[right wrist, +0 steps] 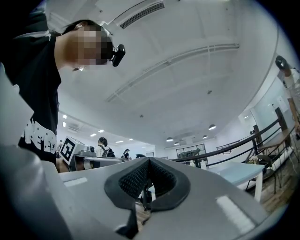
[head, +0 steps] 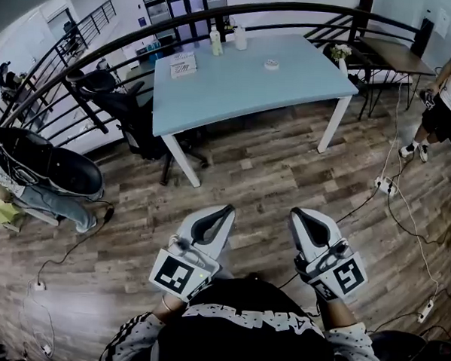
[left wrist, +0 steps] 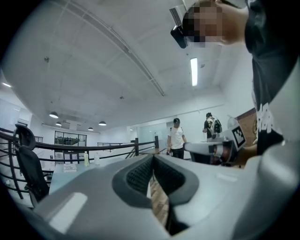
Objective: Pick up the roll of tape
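1. Two grippers, both yours, sit side by side low in the head view, over the wood floor [head: 286, 172], noses toward the table [head: 245, 90].
2. Left gripper [head: 229, 209]: jaws closed tip to tip, nothing between them. In the left gripper view the same gripper [left wrist: 153, 157] shows its tips meeting, w/ only floor seen thru the hollow behind them.
3. Right gripper [head: 295, 212]: jaws likewise pressed together, empty. In the right gripper view this gripper [right wrist: 149, 160] has its tips touching and its nose tilted slightly up.
4. Roll of tape [head: 271, 64]: small pale ring lying flat on the light-blue tabletop, toward its far right part. It is well apart from both grippers and nothing touches it.
5. Also on the table: two bottles [head: 215, 41] stand near the far edge, left of the tape. A box [head: 183, 64] lies near the far-left corner; its print is too small to read.
6. Black chair [head: 116, 106] stands at the table's left side, beside the curved dark railing [head: 73, 70].
7. Person [head: 449, 93] stands at the right edge of the head view, past the table. Cables [head: 405, 208] run across the floor on that side.
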Action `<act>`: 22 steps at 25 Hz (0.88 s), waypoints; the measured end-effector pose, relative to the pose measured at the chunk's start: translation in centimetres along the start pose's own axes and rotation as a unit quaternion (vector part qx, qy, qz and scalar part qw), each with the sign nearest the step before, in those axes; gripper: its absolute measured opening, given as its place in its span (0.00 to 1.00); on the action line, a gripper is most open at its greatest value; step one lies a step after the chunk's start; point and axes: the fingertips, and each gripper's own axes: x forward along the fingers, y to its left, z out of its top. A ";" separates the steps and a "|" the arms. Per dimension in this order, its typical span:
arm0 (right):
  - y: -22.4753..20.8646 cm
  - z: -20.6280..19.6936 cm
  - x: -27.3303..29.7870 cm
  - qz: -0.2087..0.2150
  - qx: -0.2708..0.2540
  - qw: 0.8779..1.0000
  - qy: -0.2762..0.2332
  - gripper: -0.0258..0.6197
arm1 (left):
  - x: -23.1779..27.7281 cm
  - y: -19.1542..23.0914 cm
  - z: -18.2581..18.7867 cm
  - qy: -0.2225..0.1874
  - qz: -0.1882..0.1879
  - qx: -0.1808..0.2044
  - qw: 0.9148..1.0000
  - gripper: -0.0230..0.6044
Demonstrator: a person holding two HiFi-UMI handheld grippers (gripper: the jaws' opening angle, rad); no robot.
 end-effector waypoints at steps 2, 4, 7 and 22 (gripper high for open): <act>-0.1 0.0 -0.3 -0.005 0.003 1.000 -0.002 0.04 | 0.1 0.0 -0.1 0.002 -0.003 -0.002 1.000 0.04; -0.1 0.0 -0.8 -0.012 0.006 1.000 -0.001 0.04 | 0.3 -0.2 -0.1 0.003 -0.008 -0.005 1.000 0.04; -0.5 -0.2 -1.7 -0.021 0.008 1.000 0.004 0.04 | 0.8 -1.0 -0.2 0.003 -0.018 -0.010 1.000 0.04; -4.9 -0.6 -1.6 -0.080 0.007 0.997 0.014 0.04 | 6.6 -0.3 -1.2 -0.011 -0.080 -0.035 0.996 0.04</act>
